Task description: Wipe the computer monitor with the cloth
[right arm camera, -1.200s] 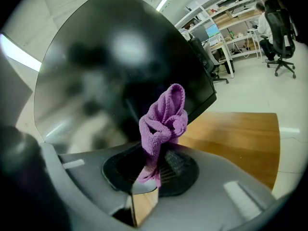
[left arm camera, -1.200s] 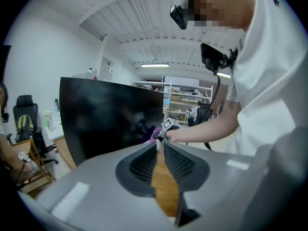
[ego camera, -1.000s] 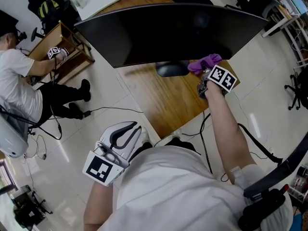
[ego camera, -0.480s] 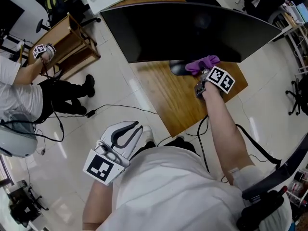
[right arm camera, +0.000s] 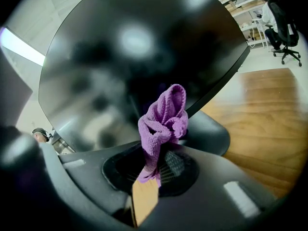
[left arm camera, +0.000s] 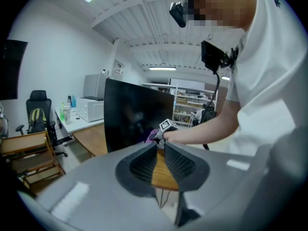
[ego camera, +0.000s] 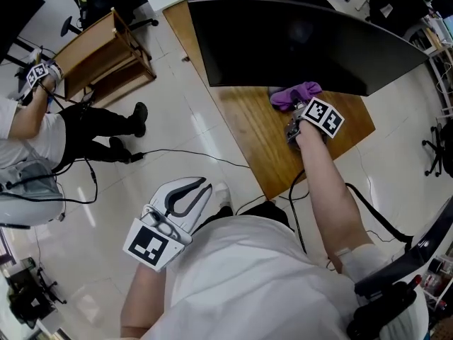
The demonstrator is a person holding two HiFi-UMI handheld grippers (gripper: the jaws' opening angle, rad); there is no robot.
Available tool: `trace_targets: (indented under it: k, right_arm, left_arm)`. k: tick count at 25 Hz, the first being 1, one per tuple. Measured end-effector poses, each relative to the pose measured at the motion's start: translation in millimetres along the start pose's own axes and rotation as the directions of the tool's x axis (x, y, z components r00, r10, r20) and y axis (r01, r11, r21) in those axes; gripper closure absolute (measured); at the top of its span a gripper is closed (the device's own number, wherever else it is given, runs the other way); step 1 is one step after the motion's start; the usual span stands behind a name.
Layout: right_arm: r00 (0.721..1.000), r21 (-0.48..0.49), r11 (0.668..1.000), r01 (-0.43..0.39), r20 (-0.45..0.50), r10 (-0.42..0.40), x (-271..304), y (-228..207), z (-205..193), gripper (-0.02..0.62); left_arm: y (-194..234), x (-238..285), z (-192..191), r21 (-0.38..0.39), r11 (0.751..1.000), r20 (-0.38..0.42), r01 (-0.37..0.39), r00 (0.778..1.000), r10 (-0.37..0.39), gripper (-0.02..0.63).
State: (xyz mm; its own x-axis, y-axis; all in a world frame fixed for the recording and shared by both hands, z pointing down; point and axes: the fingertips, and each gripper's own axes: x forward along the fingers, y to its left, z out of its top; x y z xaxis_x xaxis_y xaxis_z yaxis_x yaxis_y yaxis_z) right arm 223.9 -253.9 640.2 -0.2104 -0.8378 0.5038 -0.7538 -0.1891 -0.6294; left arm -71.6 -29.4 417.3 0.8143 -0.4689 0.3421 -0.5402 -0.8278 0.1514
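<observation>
A wide curved black monitor (ego camera: 297, 41) stands on a wooden desk (ego camera: 262, 140). My right gripper (ego camera: 296, 113) is shut on a bunched purple cloth (ego camera: 296, 94), which sits at the monitor's lower edge just above its stand. From the right gripper view, the cloth (right arm camera: 163, 119) rises out of the right gripper (right arm camera: 154, 170) in front of the dark screen (right arm camera: 120, 47). My left gripper (ego camera: 200, 188) hangs low over the floor, well short of the desk. Its tips meet with nothing between them, as the left gripper (left arm camera: 160, 147) shows in its own view.
The monitor's dark stand base (right arm camera: 209, 134) lies just behind the cloth. Another person (ego camera: 35, 133) sits at the left beside a wooden rack (ego camera: 106, 55). Cables (ego camera: 177, 154) trail over the tiled floor. Office chairs (ego camera: 432, 137) stand at the right.
The head view has swung, so the desk and monitor sit further right in it. The right gripper has kept the cloth at the monitor's lower edge. The left gripper has not moved.
</observation>
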Motion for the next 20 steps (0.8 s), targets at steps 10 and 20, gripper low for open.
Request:
trace_targets:
  k: [10,20]
  right_arm:
    - [0.998,-0.044,0.998,-0.034,-0.049,0.032,23,43,-34,0.538]
    - [0.989,-0.096,0.991,-0.089,-0.124,0.077,43,90,-68,0.538]
  left_arm:
    - [21,-28,-11,-0.023,0.999,0.021,-0.038,0.999,0.039,0.535]
    - [30,-50,-17,-0.048,0.996,0.027,-0.075,0.997,0.076,0.535]
